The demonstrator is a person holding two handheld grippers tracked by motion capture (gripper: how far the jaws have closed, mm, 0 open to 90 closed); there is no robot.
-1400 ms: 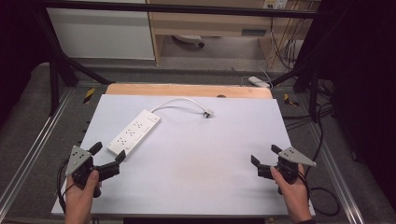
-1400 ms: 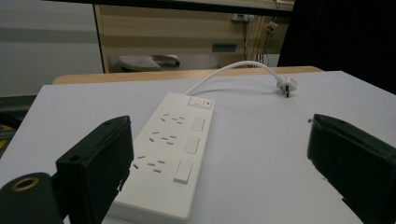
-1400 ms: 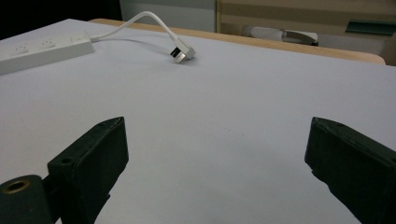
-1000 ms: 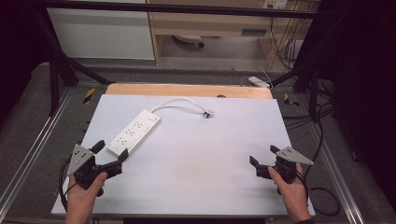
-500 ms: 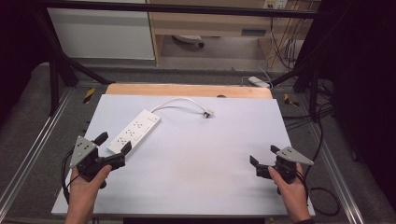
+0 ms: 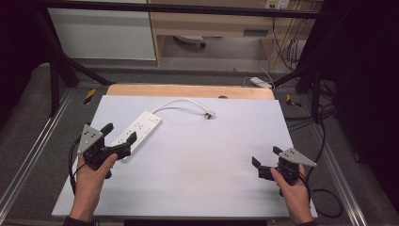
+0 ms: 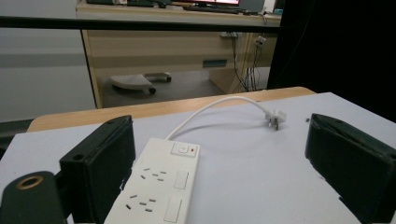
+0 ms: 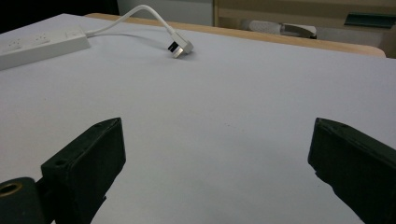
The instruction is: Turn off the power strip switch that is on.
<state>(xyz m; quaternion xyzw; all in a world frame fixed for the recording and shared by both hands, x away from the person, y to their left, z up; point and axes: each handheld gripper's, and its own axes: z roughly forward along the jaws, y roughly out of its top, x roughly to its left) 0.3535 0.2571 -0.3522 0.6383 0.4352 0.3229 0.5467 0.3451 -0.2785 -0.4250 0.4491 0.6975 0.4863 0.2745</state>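
A white power strip [image 6: 137, 130] lies at an angle on the left half of the white table top [image 6: 202, 160]. Its white cable curves right to a plug [image 6: 207, 114] lying loose on the table. My left gripper [image 6: 120, 133] is open, with its jaws on either side of the strip's near end. In the left gripper view the strip [image 7: 161, 186] lies close to the left jaw and the plug [image 7: 273, 116] is farther off. My right gripper [image 6: 267, 157] is open and holds nothing at the table's front right. Its view looks across bare table toward the plug [image 8: 180, 48] and strip [image 8: 37, 44].
A wooden strip [image 6: 188, 90] runs along the table's far edge. Metal rails [image 6: 28, 155] flank both sides. Another white strip [image 6: 260, 82] and loose cables [image 6: 301, 117] lie on the floor at the back right. A desk [image 6: 211, 21] stands beyond.
My left gripper has moved forward and right until its jaws reach around the power strip's near end. The right gripper has hardly moved.
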